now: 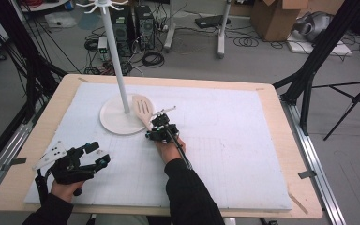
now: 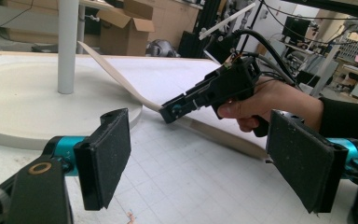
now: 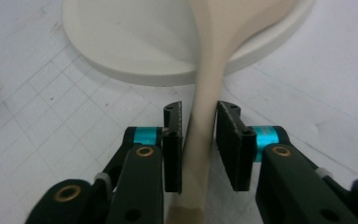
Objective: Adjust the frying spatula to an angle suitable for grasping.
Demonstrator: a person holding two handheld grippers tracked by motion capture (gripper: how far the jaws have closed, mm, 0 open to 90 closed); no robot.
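A wooden table (image 1: pixel 281 140) carries a white gridded mat (image 1: pixel 225 154), on which a round stand base (image 1: pixel 115 119) sits.

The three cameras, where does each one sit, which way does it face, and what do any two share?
High view: above the person's side, looking forward and down on the table; forearms, both grippers.
Left gripper view: rides the left gripper, looking level past open jaws at the right gripper.
Right gripper view: looks down its jaws, flanking the spatula handle.
All share spatula and stand base.
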